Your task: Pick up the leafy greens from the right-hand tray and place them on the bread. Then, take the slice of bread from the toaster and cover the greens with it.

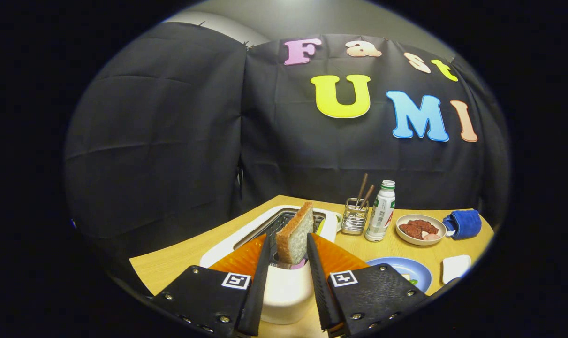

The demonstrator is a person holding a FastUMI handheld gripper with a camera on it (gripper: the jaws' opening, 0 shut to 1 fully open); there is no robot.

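Between gripper (291,256) fingers: bread slice (295,233).

Close, forward-facing view above toaster (284,263)

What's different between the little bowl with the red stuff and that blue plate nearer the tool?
The bowl is pale, deeper and holds reddish pieces; the blue plate is flat and lies closer, partly hidden behind the hand-held gripper, whose fingers flank the bread slice standing up from the toaster. Both dishes are round and rest on the wooden table.
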